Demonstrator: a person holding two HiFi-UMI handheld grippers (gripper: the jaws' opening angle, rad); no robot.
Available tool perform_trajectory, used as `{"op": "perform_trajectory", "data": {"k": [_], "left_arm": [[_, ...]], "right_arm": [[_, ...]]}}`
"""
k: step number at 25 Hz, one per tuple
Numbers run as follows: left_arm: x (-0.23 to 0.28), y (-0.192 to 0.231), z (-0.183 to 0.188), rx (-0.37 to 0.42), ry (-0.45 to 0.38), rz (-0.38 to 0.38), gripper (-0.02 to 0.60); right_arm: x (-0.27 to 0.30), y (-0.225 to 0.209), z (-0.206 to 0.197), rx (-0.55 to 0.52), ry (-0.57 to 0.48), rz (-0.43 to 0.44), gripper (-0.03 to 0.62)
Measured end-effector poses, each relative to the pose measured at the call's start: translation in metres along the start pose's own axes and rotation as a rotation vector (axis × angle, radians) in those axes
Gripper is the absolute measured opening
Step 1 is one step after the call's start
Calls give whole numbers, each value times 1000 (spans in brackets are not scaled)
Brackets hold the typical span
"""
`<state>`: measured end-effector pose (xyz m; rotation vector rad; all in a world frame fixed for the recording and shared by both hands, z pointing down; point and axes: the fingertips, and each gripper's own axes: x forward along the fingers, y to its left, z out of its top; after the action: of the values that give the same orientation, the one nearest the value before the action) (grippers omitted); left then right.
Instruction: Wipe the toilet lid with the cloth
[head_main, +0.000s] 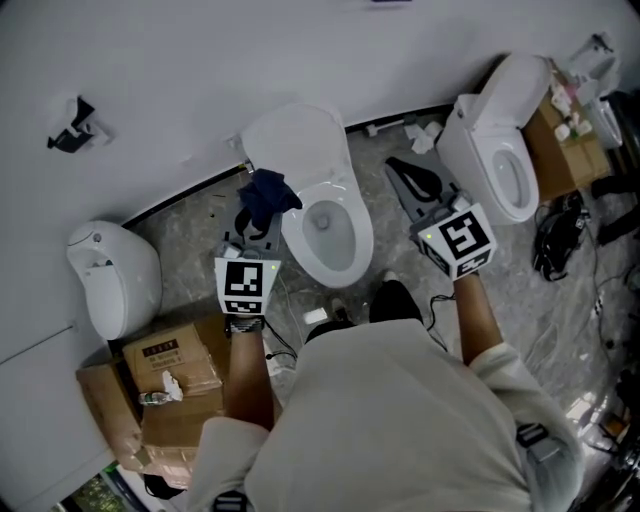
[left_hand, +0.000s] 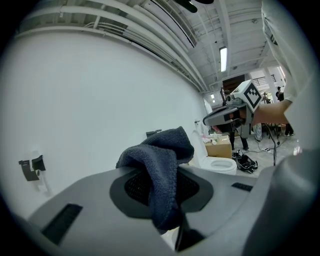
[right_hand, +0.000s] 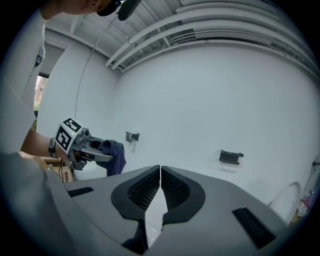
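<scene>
The middle toilet stands against the wall with its white lid (head_main: 290, 145) raised and its bowl (head_main: 330, 228) exposed. My left gripper (head_main: 257, 215) is shut on a dark blue cloth (head_main: 268, 195), held just left of the bowl and below the lid. In the left gripper view the cloth (left_hand: 161, 160) bunches up and drapes over the pads of the left gripper (left_hand: 160, 192). My right gripper (head_main: 400, 168) hovers right of the bowl; in its own view the right gripper (right_hand: 160, 175) has its jaws shut on nothing. That view also catches the cloth (right_hand: 114, 152).
A second toilet (head_main: 497, 150) stands at the right with a cardboard box (head_main: 565, 150) behind it. A white toilet-like fixture (head_main: 110, 275) sits at the left above more cardboard boxes (head_main: 170, 385). Black cables and gear (head_main: 560, 240) lie on the floor at right.
</scene>
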<state>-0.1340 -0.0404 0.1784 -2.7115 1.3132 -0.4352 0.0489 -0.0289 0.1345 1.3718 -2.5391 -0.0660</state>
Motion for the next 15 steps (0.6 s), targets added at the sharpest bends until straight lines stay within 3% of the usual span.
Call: {"op": "perform_trajectory", "data": {"k": [5, 15], "left_arm": [[33, 20, -20, 1, 28, 35, 83], [139, 71, -84, -81, 86, 149, 83]], "right_arm": [[25, -25, -16, 10, -4, 21, 29], [106, -79, -70, 40, 18, 74, 30]]}}
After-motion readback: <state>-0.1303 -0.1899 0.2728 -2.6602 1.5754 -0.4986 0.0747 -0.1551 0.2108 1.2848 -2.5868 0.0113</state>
